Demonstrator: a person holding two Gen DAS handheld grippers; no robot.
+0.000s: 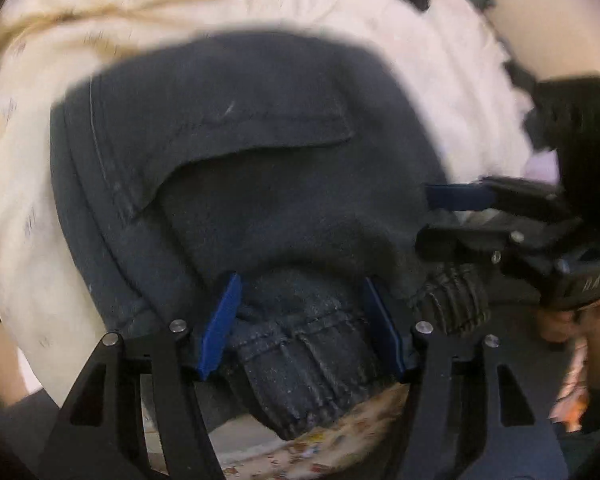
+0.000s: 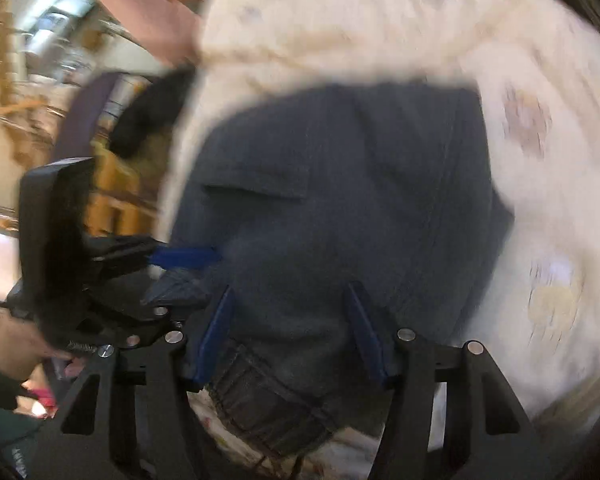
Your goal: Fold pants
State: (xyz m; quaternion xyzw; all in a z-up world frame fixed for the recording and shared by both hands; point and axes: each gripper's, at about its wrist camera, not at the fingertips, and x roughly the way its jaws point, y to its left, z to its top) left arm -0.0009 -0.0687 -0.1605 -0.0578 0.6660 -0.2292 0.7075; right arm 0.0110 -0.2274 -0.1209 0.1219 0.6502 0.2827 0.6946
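The pants (image 1: 260, 184), dark navy and of a soft, slightly fuzzy knit, lie bunched in a rounded heap across the middle of both frames on a cream bedsheet (image 1: 60, 208) with a faint printed pattern. A flapped pocket (image 1: 268, 128) crosses the upper part of the heap in the left wrist view, and a stitched side seam curves down its left edge. At the bottom centre a ribbed, gathered cuff (image 1: 312, 368) hangs toward the camera, its elastic ridges dusted with pale lint; a second ribbed cuff (image 1: 452, 300) sits just to its right.

The left gripper (image 1: 304, 324) has its blue-padded jaws spread, the cuff lying between them with fabric close to both pads. The right gripper (image 2: 292, 332) is likewise spread apart over the other leg's cuff (image 2: 268, 404) at the bottom of its frame; the blur leaves it unclear whether the pads touch cloth.

Each gripper shows in the other's view at the frame edge, near the heap. A hand (image 2: 16, 344) grips the handle at lower left of the right wrist view. Blurred wooden furniture (image 2: 108, 184) fills the left side there.
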